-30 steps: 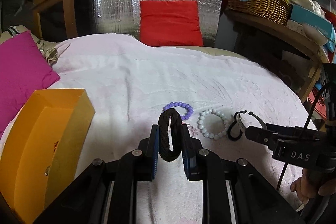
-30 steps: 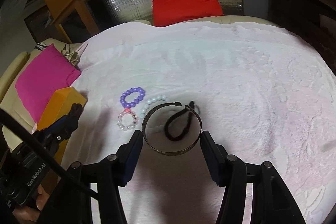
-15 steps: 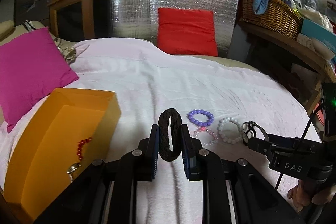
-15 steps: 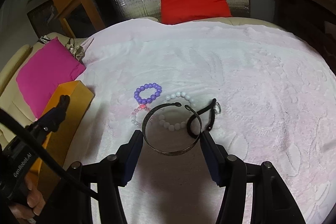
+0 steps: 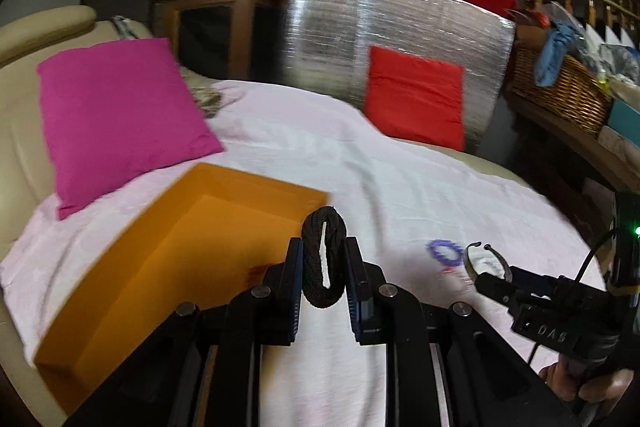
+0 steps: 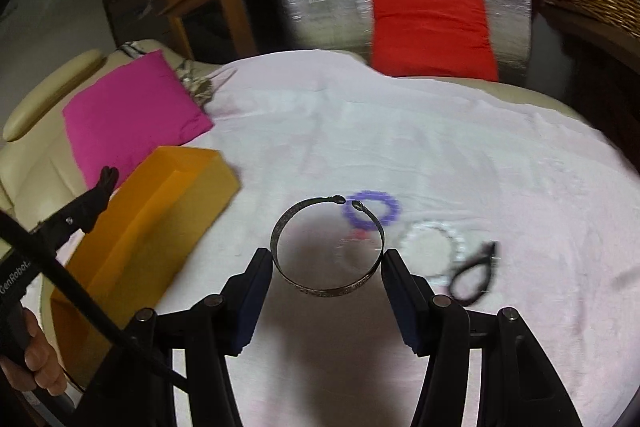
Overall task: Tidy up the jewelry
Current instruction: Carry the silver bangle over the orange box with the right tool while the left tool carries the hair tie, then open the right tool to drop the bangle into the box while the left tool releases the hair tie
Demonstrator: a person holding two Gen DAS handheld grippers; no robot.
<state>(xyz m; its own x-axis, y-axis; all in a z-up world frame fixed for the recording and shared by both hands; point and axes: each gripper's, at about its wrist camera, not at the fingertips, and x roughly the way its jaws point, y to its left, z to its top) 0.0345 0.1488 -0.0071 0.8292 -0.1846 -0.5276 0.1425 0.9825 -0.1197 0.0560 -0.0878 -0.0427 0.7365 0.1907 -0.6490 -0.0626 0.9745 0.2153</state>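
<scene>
My left gripper (image 5: 323, 269) is shut on a black braided bracelet (image 5: 323, 259), held upright beside the right rim of the open orange box (image 5: 168, 251). My right gripper (image 6: 327, 269) is shut on a metal cuff bangle (image 6: 327, 289), held above the white cloth; it also shows in the left wrist view (image 5: 486, 261). A purple bead bracelet (image 6: 390, 211), a white bead bracelet (image 6: 456, 239) and a black band (image 6: 472, 277) lie on the cloth behind the bangle. The orange box (image 6: 160, 227) stands to the left, with the left gripper (image 6: 105, 183) over it.
A pink cushion (image 5: 116, 119) lies behind the box. A red cushion (image 5: 416, 101) leans on a silver foil panel (image 5: 384, 27) at the back. A wicker basket (image 5: 560, 87) sits on a shelf at right. The white cloth (image 6: 400, 131) covers the sofa.
Both grippers have swung left toward the orange box, still holding their bracelets. The loose bracelets now lie further right in both views.
</scene>
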